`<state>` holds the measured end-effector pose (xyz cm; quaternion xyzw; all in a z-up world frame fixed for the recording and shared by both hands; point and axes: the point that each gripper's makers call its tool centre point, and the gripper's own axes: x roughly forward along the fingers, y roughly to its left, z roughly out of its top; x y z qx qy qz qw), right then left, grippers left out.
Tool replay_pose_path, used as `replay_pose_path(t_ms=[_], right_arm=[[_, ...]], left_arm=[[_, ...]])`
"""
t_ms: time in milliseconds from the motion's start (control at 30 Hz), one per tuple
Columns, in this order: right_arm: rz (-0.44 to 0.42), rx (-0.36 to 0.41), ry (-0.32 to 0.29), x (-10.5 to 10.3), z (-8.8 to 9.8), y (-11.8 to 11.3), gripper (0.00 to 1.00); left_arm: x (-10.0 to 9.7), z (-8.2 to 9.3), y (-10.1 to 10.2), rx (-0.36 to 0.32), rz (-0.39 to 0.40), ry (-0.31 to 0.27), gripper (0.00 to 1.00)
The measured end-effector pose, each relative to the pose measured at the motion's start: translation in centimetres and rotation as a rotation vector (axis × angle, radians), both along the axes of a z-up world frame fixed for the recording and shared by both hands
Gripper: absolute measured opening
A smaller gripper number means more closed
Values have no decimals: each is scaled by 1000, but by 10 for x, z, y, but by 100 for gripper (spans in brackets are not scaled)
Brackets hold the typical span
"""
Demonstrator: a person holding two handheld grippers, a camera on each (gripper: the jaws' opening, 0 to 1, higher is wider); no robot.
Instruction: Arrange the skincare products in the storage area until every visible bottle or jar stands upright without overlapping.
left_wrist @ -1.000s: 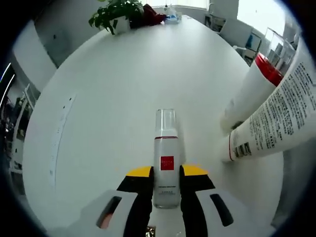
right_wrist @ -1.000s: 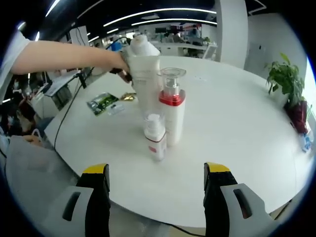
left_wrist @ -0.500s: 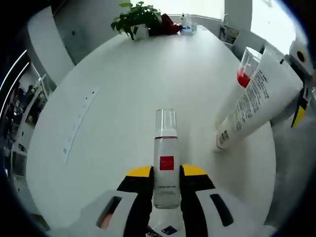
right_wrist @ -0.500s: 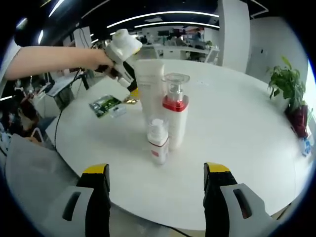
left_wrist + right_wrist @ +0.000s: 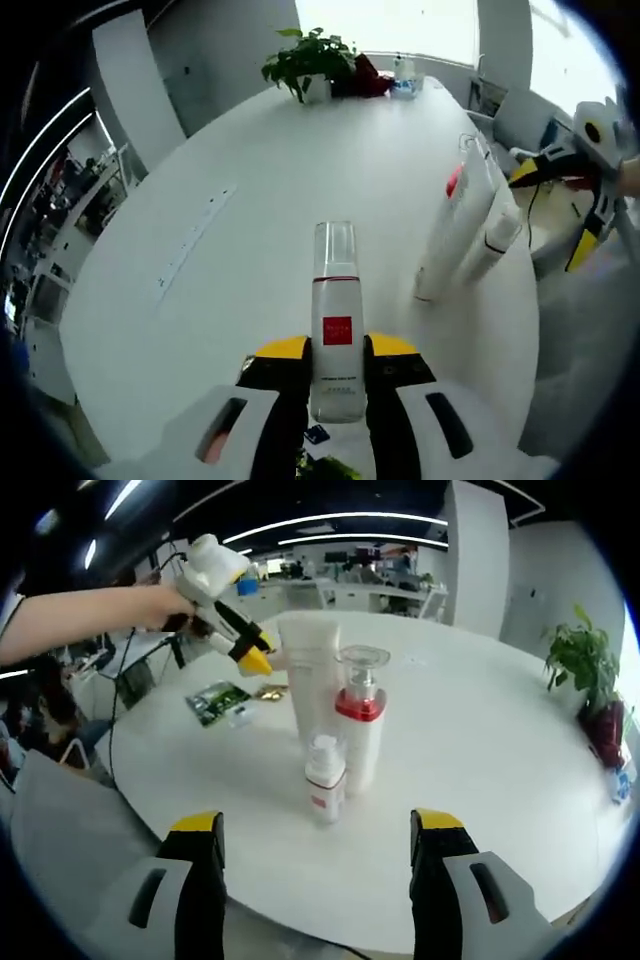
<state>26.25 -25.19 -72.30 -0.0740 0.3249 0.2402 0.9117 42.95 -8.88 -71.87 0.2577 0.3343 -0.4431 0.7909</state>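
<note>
Item: clear-capped bottle (image 5: pixel 337 320), red label, held between the jaws of the left tongs (image 5: pixel 336 362) above the white bench (image 5: pixel 250 200), not yet set down. Tall tube (image 5: pixel 310 685), red-collared pump bottle (image 5: pixel 358 720) and small bottle (image 5: pixel 324 778) stand upright, clustered mid-bench; placement of held bottle judged outstanding. Right tongs (image 5: pixel 315 852) spread wide, empty

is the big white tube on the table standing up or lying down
Standing upright. In the right gripper view the tube rises straight from the table, just behind the pump bottle and small bottle.
</note>
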Motion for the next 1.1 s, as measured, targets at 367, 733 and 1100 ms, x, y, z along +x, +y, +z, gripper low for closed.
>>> replay_pose_path(t_ms=[367, 733, 1100], right_arm=[[0, 31, -41, 3, 8, 2, 72], [33, 58, -63, 4, 12, 11, 70], [64, 94, -85, 5, 18, 20, 69]], left_arm=[[-24, 21, 6, -64, 73, -25, 25], [-47, 36, 17, -81, 106, -89, 25], [-75, 47, 23, -69, 117, -132, 25]])
